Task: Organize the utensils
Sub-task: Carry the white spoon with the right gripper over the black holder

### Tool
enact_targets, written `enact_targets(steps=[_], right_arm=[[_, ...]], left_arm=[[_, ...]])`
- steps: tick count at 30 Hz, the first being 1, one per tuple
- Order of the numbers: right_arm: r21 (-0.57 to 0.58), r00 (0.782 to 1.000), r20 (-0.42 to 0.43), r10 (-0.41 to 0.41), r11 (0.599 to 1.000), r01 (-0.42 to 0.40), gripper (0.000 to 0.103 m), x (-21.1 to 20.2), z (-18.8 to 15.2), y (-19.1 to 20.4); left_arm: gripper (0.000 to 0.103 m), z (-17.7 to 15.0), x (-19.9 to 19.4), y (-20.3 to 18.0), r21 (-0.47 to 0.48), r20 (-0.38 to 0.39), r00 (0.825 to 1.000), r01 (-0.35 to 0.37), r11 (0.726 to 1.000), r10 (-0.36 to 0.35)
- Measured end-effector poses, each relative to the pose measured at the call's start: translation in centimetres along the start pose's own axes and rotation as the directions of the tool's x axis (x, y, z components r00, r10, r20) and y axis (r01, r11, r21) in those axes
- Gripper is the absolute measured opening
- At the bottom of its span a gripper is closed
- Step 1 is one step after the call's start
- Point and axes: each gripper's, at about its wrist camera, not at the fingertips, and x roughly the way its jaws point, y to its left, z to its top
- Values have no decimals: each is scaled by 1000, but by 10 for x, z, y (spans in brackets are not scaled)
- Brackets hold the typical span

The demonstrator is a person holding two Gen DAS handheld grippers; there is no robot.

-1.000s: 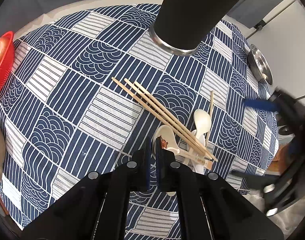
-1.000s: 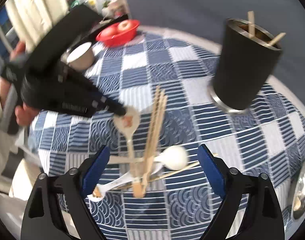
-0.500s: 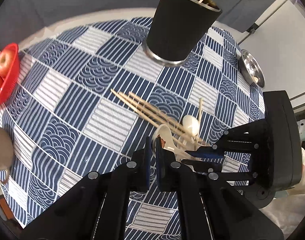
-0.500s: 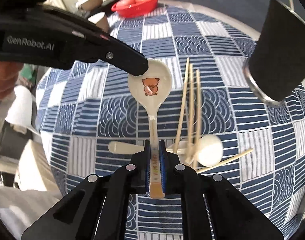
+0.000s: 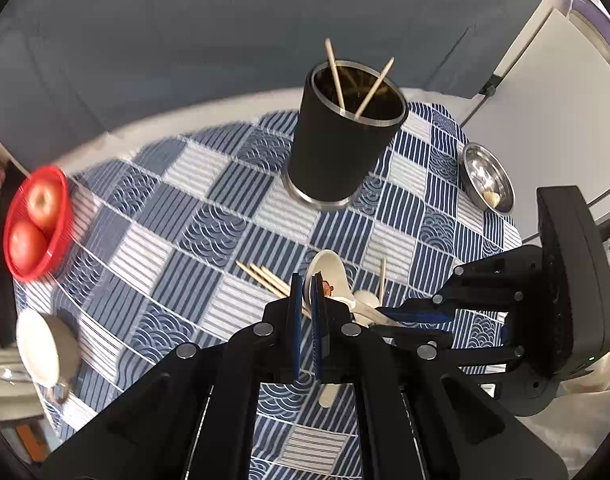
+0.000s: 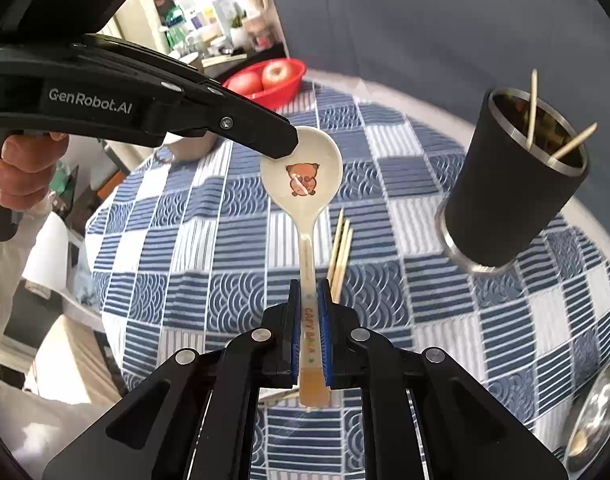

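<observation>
A white spoon (image 6: 303, 176) with a brown bear print is held in the air by both grippers. My left gripper (image 5: 304, 280) is shut on the rim of its bowl (image 5: 325, 272). My right gripper (image 6: 309, 292) is shut on its handle. The black utensil cup (image 5: 341, 140) stands upright at the back with two chopsticks (image 5: 363, 88) in it; it also shows in the right wrist view (image 6: 513, 184). Loose chopsticks (image 6: 341, 248) lie on the blue patterned tablecloth (image 5: 209, 220) below the spoon, with another white spoon (image 5: 365, 300) among them.
A red bowl with apples (image 5: 35, 220) sits at the left edge. A steel dish (image 5: 487, 184) is at the right. A white cup (image 5: 41, 352) stands at the near left. A grey wall is behind the table.
The right gripper closed on the spoon handle, and both grippers lifted the spoon off the table. The cup's open top now shows.
</observation>
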Motion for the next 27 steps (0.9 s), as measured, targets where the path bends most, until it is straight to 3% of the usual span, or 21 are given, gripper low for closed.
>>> enact_targets(steps=[14,27], right_arm=[[-32,974,215,-65,997,73,8,-67,54,-25],[38,940,307,-149,989,144,8,-97,79,-79]], left_arm=[[5,67,-77,-37,108,142,983,-134,985,118],[7,126,-88,-75,189,192,974,-158,969,121]])
